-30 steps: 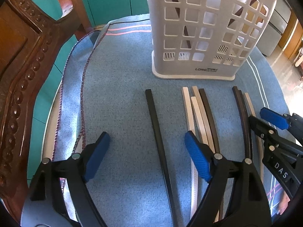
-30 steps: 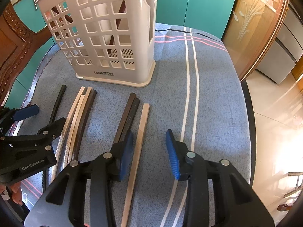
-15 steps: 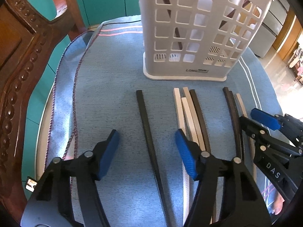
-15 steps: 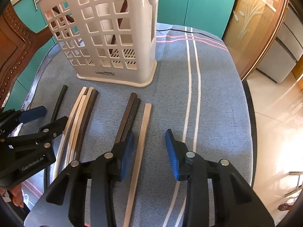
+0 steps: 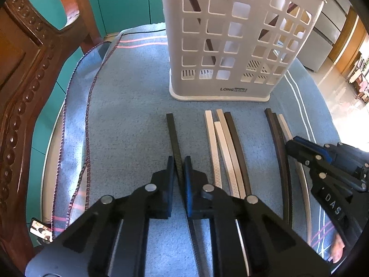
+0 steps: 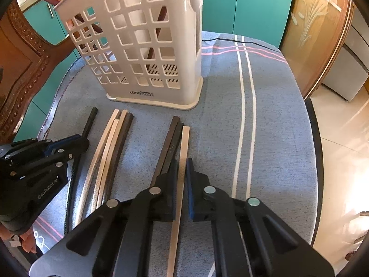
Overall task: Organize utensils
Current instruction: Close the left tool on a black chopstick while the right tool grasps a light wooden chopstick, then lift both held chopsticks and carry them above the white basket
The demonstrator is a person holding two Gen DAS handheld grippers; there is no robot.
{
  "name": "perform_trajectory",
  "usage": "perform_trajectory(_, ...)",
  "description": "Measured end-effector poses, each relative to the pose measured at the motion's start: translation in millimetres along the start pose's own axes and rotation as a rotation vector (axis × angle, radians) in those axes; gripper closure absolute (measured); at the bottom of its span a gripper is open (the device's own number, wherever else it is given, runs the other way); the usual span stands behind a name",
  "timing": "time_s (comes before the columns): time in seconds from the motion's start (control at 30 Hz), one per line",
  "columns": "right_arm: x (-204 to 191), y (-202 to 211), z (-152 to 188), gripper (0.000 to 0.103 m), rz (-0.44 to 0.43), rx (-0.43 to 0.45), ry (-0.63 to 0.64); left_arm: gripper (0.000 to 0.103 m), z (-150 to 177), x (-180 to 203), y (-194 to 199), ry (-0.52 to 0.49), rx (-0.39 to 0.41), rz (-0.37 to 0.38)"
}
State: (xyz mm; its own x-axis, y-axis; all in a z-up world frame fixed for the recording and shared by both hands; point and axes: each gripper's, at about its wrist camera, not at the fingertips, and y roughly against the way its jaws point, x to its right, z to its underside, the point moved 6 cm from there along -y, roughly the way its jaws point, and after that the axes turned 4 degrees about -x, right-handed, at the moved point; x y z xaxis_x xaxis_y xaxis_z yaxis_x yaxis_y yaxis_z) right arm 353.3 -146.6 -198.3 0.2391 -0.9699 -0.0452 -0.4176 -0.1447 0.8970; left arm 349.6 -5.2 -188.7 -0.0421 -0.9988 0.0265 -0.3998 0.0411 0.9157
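Both tools have just been closing: left tool (image 5: 179,161) is gripping the black chopstick (image 5: 171,129), right tool (image 6: 182,164) the pale chopstick (image 6: 184,143), lying before the white basket (image 6: 143,46) on the blue-clothed bench (image 6: 272,124); teal cabinets (image 6: 253,4) behind.

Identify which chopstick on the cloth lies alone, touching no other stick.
The black chopstick farthest left, clamped by the left gripper. The rest lie bunched: four in the middle group, three in the right group.

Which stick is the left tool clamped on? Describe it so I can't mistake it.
Start at the white slotted basket on the blue cloth. In front lie chopsticks; the left tool grips the black chopstick lying alone, farthest left, apart from the pale cluster.
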Motion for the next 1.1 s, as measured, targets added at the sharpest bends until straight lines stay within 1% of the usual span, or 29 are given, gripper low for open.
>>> perform_trajectory(0.2,10.0,10.3,-6.8,0.095,-0.022,0.016,-0.021,0.093,1.1,-9.1,1.0,-0.005,-0.020,0.030)
perform_trajectory(0.33,15.3,6.4,-5.5,0.095,-0.010,-0.005,-0.032,0.093,1.3,-15.5,2.5,-0.002,-0.030,0.046)
perform_trajectory(0.4,13.4,3.8,-5.4,0.093,-0.003,-0.014,-0.026,0.093,3.8,-17.3,1.8,0.005,-0.032,0.051)
perform_trajectory(0.43,11.4,2.0,-6.8,0.090,0.005,-0.016,-0.020,0.092,4.6,-18.5,0.8,0.009,-0.033,0.051)
perform_trajectory(0.47,9.9,1.1,-6.8,0.087,0.013,-0.017,-0.013,0.091,6.0,-20.0,0.8,0.009,-0.032,0.049)
perform_trajectory(0.53,6.5,-1.2,-4.1,0.086,0.044,-0.018,0.004,0.087,4.5,-22.5,-0.5,0.007,-0.029,0.043)
perform_trajectory(0.6,4.0,-5.3,-2.4,0.085,0.067,-0.023,0.012,0.080,2.3,-23.3,-1.4,0.007,-0.028,0.036)
perform_trajectory(0.7,-0.3,-6.0,-1.2,0.085,0.091,-0.014,0.033,0.077,-0.6,-18.7,-2.2,-0.011,-0.026,0.000)
perform_trajectory(0.73,-0.9,-6.0,-0.4,0.087,0.087,-0.013,0.030,0.079,-1.2,-17.0,-1.6,-0.014,-0.024,-0.006)
perform_trajectory(0.77,-1.9,-6.2,0.1,0.095,0.079,-0.013,0.028,0.088,-1.9,-17.3,-1.1,-0.007,-0.024,0.008)
perform_trajectory(0.8,-2.5,-5.8,0.3,0.095,0.054,-0.012,0.024,0.095,-3.6,-15.0,-0.8,0.002,-0.026,0.023)
perform_trajectory(0.87,-5.6,-4.1,0.9,0.096,0.024,0.001,0.012,0.095,-4.0,-15.5,4.7,0.026,-0.013,0.053)
perform_trajectory(0.93,-6.5,3.3,-1.7,0.096,0.011,0.032,0.011,0.096,-6.8,-20.5,13.9,0.032,0.018,0.061)
perform_trajectory(1.03,-3.1,27.3,-6.4,0.097,-0.030,0.100,-0.005,0.096,-11.8,-27.3,42.1,0.046,0.086,0.106)
perform_trajectory(1.1,0.1,48.7,-9.1,0.096,-0.081,0.141,-0.018,0.096,-12.3,-30.1,65.9,0.049,0.133,0.133)
